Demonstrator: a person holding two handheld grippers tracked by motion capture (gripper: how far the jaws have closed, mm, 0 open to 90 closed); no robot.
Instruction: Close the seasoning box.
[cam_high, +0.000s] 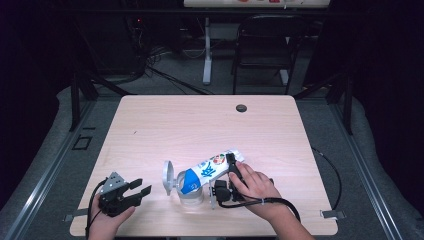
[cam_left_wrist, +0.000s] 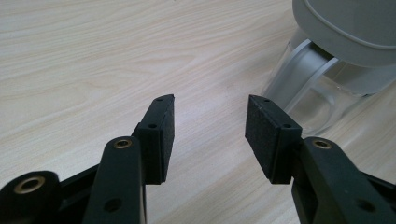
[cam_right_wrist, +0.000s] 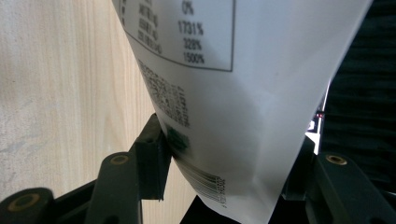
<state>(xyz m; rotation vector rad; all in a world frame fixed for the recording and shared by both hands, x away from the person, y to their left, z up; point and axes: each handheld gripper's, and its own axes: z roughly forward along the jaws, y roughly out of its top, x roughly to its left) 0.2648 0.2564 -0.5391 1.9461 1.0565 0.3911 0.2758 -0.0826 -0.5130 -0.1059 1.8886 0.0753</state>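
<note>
Pale wood tabletop (cam_high: 200, 125): right gripper (cam_high: 231, 172) clamps tilted pouch (cam_high: 207, 172) over lidded clear container (cam_high: 190, 192); left gripper (cam_high: 140, 189) gapes empty nearby.

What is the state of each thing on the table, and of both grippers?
Pouch: tilted, its mouth lowered into the container, held.
Container: upright, lid flipped open.
Left gripper: jaws open, holding nothing.
Right gripper: jaws closed on the pouch.
</note>
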